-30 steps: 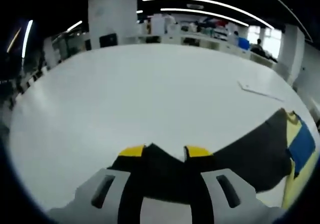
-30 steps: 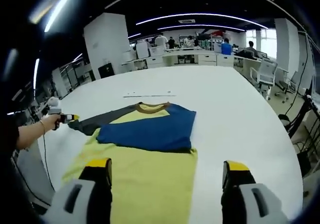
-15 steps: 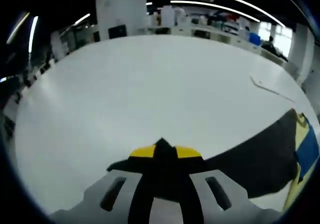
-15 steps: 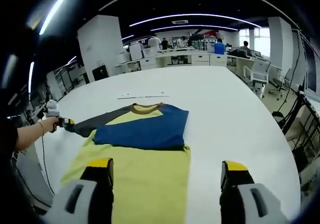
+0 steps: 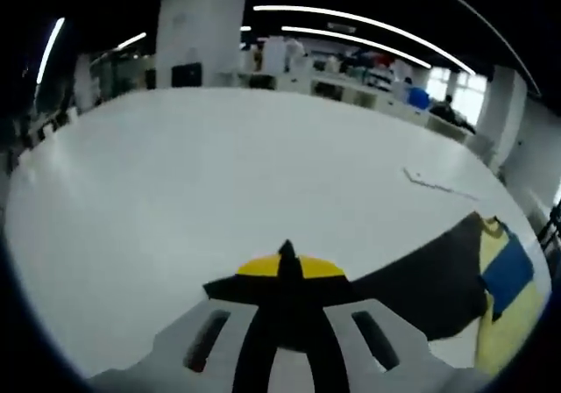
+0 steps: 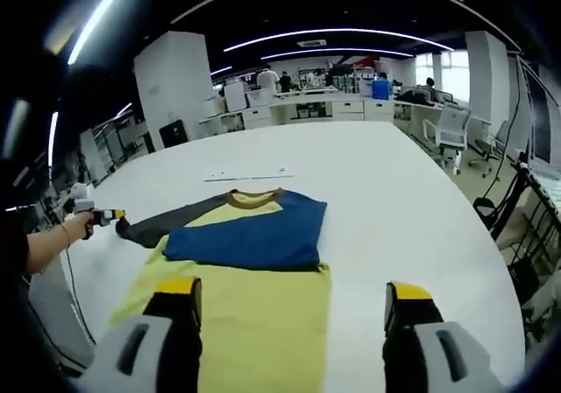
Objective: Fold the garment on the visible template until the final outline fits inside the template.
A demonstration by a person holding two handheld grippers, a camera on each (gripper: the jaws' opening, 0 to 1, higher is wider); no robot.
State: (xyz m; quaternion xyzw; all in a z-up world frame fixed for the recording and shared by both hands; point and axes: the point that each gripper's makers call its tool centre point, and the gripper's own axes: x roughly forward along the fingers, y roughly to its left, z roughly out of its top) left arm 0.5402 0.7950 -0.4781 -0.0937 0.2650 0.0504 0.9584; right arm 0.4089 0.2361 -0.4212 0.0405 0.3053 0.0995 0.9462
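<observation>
The yellow cloth T-shirt with a blue folded part and dark grey sleeves lies flat on the white worktop, its long axis running from the near edge toward the brown collar at the far side. The left gripper has its fingers closed on the dark sleeve's end, stretched toward the left edge. The right gripper hovers over the hem, fingers wide apart, holding nothing.

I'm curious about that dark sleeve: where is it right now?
In the right gripper view the dark sleeve stretches left from the yellow and blue shirt on the white table, its cuff pinched in the left tongs; the left gripper view shows them shut on it.
</observation>
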